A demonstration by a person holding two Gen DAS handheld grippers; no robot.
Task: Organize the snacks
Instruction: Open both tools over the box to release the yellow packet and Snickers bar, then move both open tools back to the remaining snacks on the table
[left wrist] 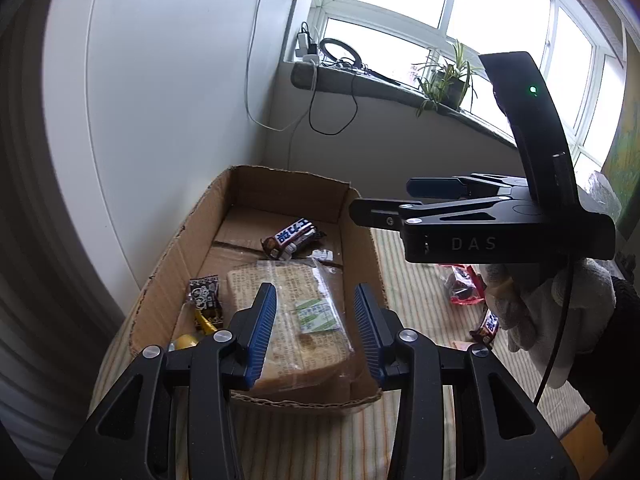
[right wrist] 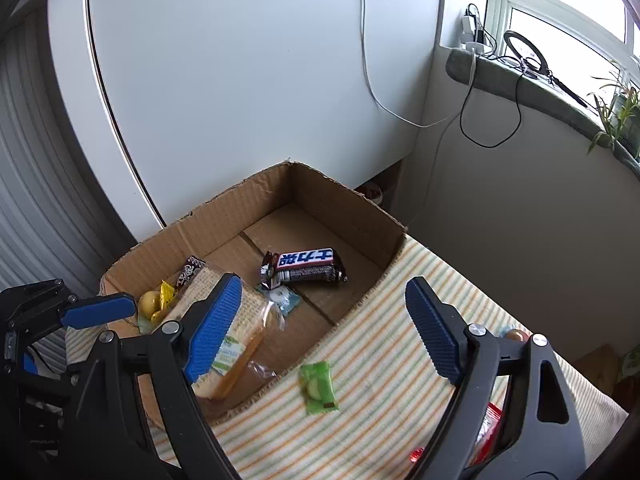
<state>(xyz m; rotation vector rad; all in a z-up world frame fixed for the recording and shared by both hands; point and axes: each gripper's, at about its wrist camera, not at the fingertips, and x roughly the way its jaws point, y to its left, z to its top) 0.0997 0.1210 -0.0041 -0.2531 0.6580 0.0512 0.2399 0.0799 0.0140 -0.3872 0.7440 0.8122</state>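
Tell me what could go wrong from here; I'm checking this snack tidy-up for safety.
The green packet lies close to the cardboard box's torn edge, so the open right gripper might snag the cardboard. The left gripper hangs open over the bread packet and could squash it if lowered.

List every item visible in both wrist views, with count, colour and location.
Brown cardboard box: one, on striped cloth, by white wall.
Dark chocolate bar: one, in box, middle.
Clear-wrapped tan bread slab: one, in box, near end.
Yellow wrapped sweet: one, box corner.
Green snack packet: one, on cloth outside box.
Red packet: one, on cloth.
Potted green plant: one, windowsill.
Left hand-held gripper: black, blue pads, open above box.
Right hand-held gripper: same, open.
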